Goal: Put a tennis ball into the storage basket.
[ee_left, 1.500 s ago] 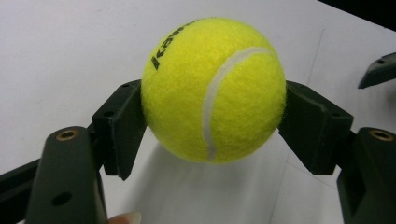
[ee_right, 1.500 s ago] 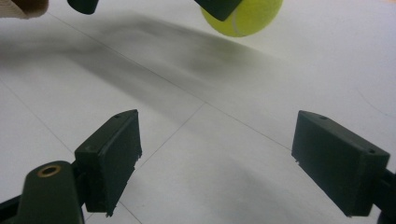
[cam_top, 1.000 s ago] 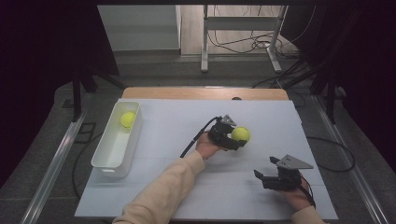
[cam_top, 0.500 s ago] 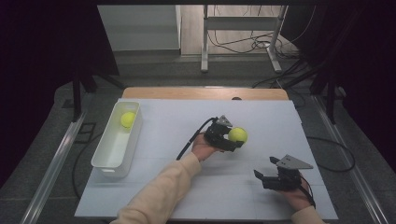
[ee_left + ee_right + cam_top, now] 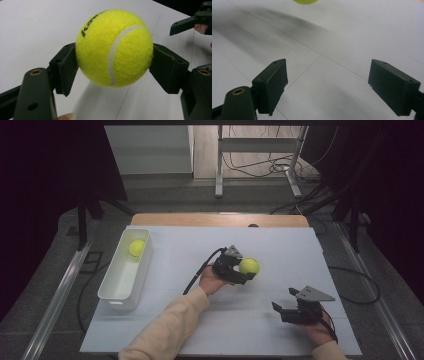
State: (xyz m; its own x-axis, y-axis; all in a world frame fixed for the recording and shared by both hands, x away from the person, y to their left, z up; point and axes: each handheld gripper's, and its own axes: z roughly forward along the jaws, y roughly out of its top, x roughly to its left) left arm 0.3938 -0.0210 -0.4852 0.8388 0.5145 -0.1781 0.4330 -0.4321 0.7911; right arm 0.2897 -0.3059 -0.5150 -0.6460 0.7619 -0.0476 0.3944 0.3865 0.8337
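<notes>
- Tennis ball, bright yellow with a white seam and dark lettering, sits clamped between the two black jaws of the left gripper; both pads press on its sides, and its shadow falls on the sheet beneath it, so it hangs clear of the surface.
- Taking the white bin as my marker: the held ball is well off to the bin's right, above the middle of the white table sheet.
- A second tennis ball lies inside that bin, toward its far end.
- Between the held ball and the bin I see bare sheet, plus the left gripper's black cable curling across it.
- The right gripper rests still farther from the bin, near the sheet's front edge, with its jaws spread wide and nothing between them.
- In the left gripper view, a jaw of the right gripper pokes in at the upper right, apart from the ball.
- Beyond the table, well behind the bin, stand metal frame legs and loose cables on the floor.
</notes>
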